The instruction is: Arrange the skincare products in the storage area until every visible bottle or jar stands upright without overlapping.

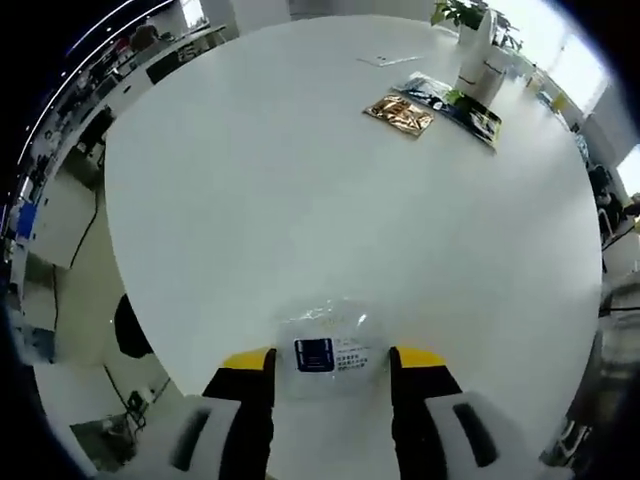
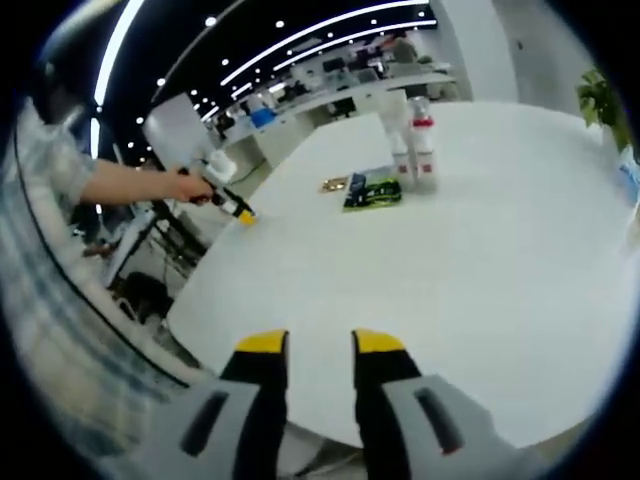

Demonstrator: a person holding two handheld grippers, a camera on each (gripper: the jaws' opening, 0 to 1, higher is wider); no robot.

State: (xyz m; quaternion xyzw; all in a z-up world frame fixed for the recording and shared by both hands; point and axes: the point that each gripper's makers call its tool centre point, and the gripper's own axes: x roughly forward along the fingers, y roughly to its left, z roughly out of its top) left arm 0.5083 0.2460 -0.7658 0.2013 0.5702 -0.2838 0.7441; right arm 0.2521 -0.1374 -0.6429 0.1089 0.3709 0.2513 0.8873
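Note:
A clear plastic container with a blue-and-white label (image 1: 330, 352) fills the gap between my left gripper's (image 1: 332, 358) yellow-tipped jaws, near the edge of the round white table (image 1: 300, 200); both jaws touch it. Far across the table stand white bottles (image 1: 480, 55), with a gold packet (image 1: 400, 112) and a dark green packet (image 1: 455, 103) lying flat beside them. In the right gripper view the bottles (image 2: 414, 150), one red-capped, stand behind the green packet (image 2: 372, 192) and gold packet (image 2: 335, 184). My right gripper (image 2: 320, 345) hovers over the near table edge, jaws slightly apart, nothing between them.
A person's hand and sleeve (image 2: 130, 182) hold the left gripper (image 2: 228, 203) at the table's left edge. A potted plant (image 1: 462, 12) and a paper sheet (image 1: 388, 60) lie behind the bottles. Office desks (image 2: 330, 85) stand beyond the table.

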